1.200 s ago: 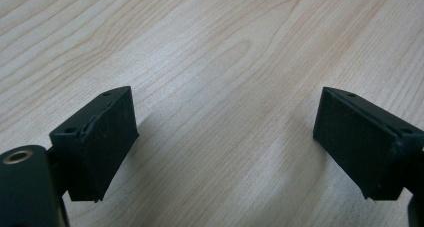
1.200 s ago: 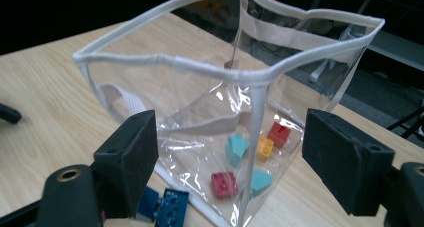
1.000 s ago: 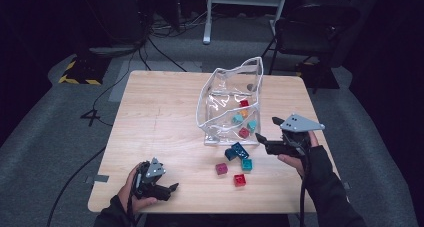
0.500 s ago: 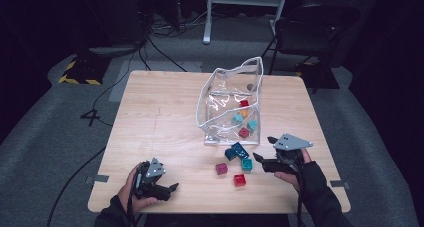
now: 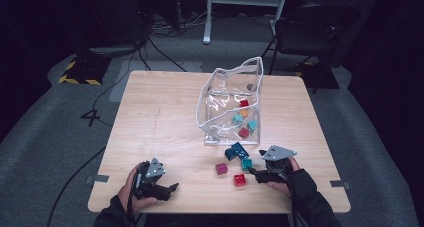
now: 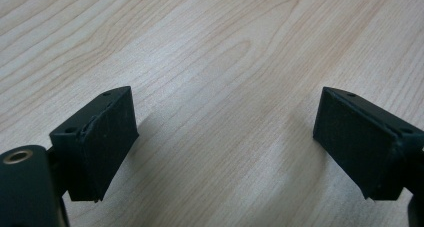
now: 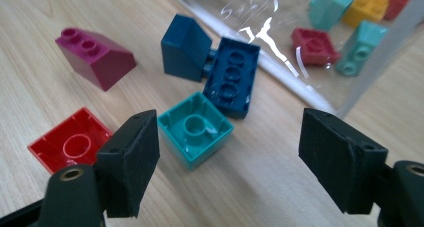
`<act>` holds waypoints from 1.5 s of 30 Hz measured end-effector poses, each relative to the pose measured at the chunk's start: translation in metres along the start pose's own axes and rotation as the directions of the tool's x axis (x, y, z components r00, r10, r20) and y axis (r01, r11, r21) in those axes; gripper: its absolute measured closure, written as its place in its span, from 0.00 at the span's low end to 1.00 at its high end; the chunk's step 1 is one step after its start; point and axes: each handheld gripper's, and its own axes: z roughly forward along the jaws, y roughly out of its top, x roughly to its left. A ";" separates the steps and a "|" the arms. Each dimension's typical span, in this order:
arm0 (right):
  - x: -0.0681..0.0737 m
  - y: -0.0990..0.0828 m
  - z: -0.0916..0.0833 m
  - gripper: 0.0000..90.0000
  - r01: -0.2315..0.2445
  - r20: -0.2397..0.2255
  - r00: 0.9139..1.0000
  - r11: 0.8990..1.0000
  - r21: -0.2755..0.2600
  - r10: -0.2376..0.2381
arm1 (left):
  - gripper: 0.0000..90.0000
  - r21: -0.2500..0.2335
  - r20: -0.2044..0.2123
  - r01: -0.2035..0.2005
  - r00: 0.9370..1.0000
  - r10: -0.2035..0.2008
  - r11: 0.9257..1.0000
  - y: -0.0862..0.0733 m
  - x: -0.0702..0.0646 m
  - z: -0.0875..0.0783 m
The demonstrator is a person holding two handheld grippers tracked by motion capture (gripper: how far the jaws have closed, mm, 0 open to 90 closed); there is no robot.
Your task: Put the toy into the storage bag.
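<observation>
A clear plastic bag [image 5: 225, 94] stands open on the wooden table [image 5: 160, 117] with several coloured bricks inside. Loose in front of it lie two dark blue bricks [image 5: 235, 151], a teal brick [image 5: 246, 163], a magenta one [image 5: 221, 168] and a red one [image 5: 239, 179]. My right gripper [image 5: 257, 173] is low over the table, open, its jaws having just been closing a little. In the right gripper view the upside-down teal brick [image 7: 195, 129] lies just ahead of my right gripper [image 7: 227, 157], near the left jaw, unpressed. My left gripper [image 5: 172, 188] rests open near the front edge with bare wood between the jaws of the left gripper [image 6: 225, 137].
Cables run across the grey floor [image 5: 75, 137] left of the table, with a yellow-black striped marking [image 5: 77, 79] beyond. A dark chair [image 5: 310, 32] and a white stand [image 5: 240, 12] are behind the table. Bare wood [image 5: 160, 137] covers the table's left half.
My right gripper has come down from beside the bag to the table, close behind the teal and red bricks. The left gripper has stayed put.
</observation>
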 end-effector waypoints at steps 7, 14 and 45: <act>0.003 -0.007 0.013 0.28 -0.008 -0.029 1.000 1.000 0.015 0.008 | 0.12 0.000 0.000 -0.001 1.000 0.001 1.000 0.000 0.000 0.000; 0.000 -0.009 0.025 0.29 -0.070 -0.063 0.995 0.997 0.018 0.071 | 0.12 0.000 0.000 0.000 1.000 0.000 1.000 0.000 0.000 0.000; -0.004 -0.017 0.014 0.53 -0.082 -0.052 0.995 0.996 -0.019 0.081 | 0.12 0.000 -0.001 0.001 1.000 -0.001 1.000 0.000 0.000 0.000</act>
